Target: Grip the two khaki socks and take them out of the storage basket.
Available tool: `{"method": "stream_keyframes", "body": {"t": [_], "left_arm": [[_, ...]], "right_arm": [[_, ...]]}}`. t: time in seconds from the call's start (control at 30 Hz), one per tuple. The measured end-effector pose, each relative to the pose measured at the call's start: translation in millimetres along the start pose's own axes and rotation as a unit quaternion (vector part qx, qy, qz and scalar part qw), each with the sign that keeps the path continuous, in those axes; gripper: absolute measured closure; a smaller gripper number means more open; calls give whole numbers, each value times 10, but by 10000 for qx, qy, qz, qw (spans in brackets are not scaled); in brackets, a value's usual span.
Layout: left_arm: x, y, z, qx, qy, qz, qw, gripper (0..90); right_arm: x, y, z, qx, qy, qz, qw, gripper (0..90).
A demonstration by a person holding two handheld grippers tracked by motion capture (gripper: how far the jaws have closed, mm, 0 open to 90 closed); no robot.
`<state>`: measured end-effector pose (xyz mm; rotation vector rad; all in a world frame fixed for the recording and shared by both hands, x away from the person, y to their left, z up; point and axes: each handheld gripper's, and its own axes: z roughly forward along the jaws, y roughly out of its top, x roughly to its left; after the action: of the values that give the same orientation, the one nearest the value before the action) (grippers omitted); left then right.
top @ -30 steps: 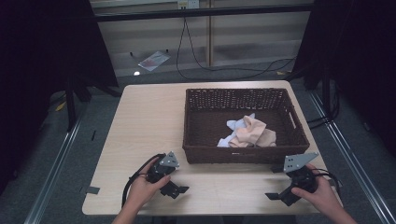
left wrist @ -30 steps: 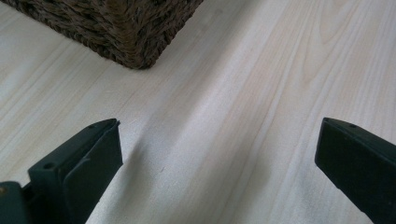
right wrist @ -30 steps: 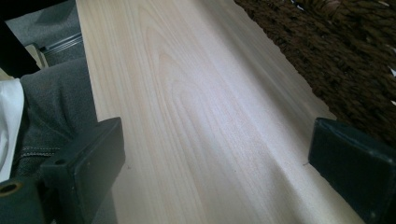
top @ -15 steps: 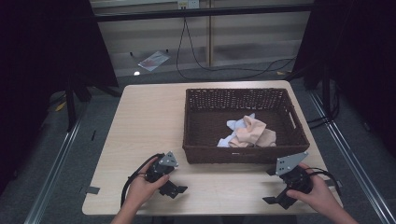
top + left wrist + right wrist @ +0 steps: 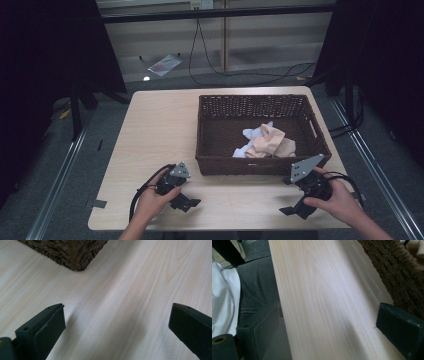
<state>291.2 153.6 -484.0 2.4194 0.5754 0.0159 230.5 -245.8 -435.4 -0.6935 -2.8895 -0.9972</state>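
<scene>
A dark brown wicker basket [image 5: 260, 132] stands on the right half of the pale wooden table [image 5: 150, 130]. Inside it lies a crumpled heap of cloths [image 5: 267, 142], peach, white and light blue. My left gripper [image 5: 186, 202] rests low near the table's front edge, left of the basket's front corner. In the left gripper view my left gripper [image 5: 116, 325] is open over bare wood, with the basket corner [image 5: 72, 255] ahead. My right gripper [image 5: 296, 211] sits at the front right, just before the basket's front wall. In the right gripper view my right gripper [image 5: 327, 330] is open with nothing between its jaws.
The table's front edge lies just behind both hands. In the right gripper view the person's white shirt [image 5: 222, 297] and dark trousers [image 5: 257, 285] show past that edge. Cables [image 5: 240, 75] and a paper sheet [image 5: 162, 64] lie on the floor beyond the table.
My right gripper has shifted a little left along the front edge and turned. The left gripper has barely moved.
</scene>
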Motion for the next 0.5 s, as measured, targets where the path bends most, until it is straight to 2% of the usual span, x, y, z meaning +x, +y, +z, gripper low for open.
{"method": "stream_keyframes", "body": {"t": [0.1, 0.27, 0.5], "left_arm": [[7, -1, -2, 72, -32, 61, 10000, 5], [6, -7, 0, -12, -50, -49, 10000, 5], [13, -7, -6, 27, -43, -40, 10000, 5]], "right_arm": [[-11, 59, -24, 23, 62, 27, 10000, 48], [-22, 158, -73, 56, 109, 65, 9999, 48], [-22, 270, -90, 116, 133, 25, 9998, 48]]}}
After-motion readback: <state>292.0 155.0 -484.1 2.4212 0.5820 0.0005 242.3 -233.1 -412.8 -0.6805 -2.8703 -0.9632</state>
